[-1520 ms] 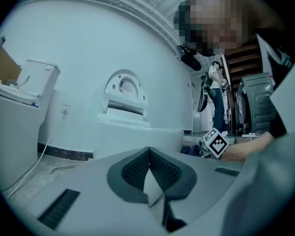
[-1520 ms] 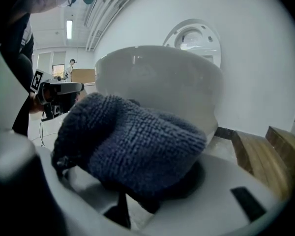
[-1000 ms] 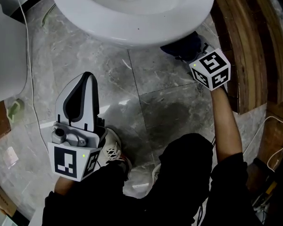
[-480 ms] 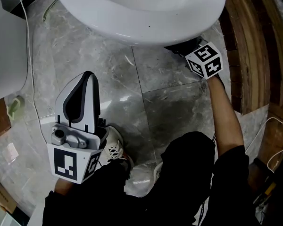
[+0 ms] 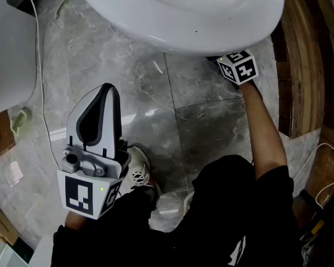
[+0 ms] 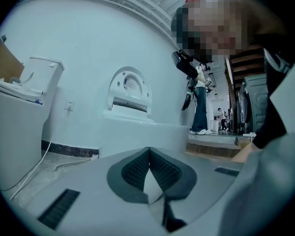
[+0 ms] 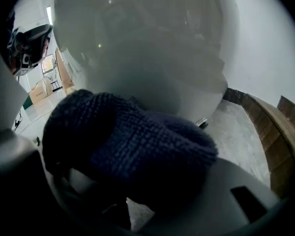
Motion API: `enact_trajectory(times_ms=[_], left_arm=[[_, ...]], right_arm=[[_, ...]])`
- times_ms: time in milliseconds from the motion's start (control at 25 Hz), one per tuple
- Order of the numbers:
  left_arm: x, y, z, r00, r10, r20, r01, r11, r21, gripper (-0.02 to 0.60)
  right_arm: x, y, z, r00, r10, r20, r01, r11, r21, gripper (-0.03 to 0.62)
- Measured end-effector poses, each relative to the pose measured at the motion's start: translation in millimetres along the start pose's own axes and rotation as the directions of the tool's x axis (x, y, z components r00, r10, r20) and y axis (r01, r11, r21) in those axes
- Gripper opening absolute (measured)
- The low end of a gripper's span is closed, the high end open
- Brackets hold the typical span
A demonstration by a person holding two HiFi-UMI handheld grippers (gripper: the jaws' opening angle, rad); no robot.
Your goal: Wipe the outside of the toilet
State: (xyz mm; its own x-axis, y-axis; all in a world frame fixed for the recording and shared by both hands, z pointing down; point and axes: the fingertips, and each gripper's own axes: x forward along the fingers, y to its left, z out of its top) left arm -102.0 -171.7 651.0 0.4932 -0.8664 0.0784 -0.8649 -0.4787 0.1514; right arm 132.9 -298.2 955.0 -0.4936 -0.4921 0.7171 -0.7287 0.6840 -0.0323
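Note:
The white toilet bowl (image 5: pixel 178 15) fills the top of the head view, and its curved underside (image 7: pixel 142 43) looms in the right gripper view. My right gripper (image 7: pixel 132 200) is shut on a dark blue knitted cloth (image 7: pixel 123 146), which is pressed up close to the bowl's outer wall. In the head view only that gripper's marker cube (image 5: pixel 237 67) shows, tucked under the bowl's right rim. My left gripper (image 5: pixel 94 118) is held low over the floor by my knee, shut with nothing in it, its pads (image 6: pixel 148 171) together.
Grey marble floor tiles (image 5: pixel 200 121) lie below the bowl. A curved wooden step (image 5: pixel 300 54) runs along the right. A second white fixture (image 5: pixel 5 49) with a thin cable (image 5: pixel 38 43) stands at the left. My shoe (image 5: pixel 136 177) rests near the left gripper.
My right gripper with the cloth has moved up and further under the bowl's right rim. The left gripper has stayed in place.

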Motion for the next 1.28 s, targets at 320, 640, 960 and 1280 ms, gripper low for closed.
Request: enact_trajectory(times_ms=[320,640,960,1280], left_arm=[[-4,-1,3,1.000,0.005,0.005,-0.005,1.000,0.019,0.009],[-4,-13,7,1.000,0.003,0.010,-0.004,1.000,0.019,0.009],[-7,-23,9,1.000,0.007,0.011,-0.007,1.000,0.029,0.009],[-12,-26,3,1.000,0.024,-0.019,-0.024,1.000,0.012,0.009]], right_arm=[[10,-2,-11,0.999,-0.026,-0.042,0.027,0.999,0.025,0.146],[14,4,-17,0.998,-0.035,-0.053,0.037,0.998,0.044,0.143],[-33,7,-9,0.998,-0.044,0.036,0.040,0.994,0.101,0.143],[-146,21,30,0.962,-0.123,0.245,0.098,0.989,0.114,0.143]])
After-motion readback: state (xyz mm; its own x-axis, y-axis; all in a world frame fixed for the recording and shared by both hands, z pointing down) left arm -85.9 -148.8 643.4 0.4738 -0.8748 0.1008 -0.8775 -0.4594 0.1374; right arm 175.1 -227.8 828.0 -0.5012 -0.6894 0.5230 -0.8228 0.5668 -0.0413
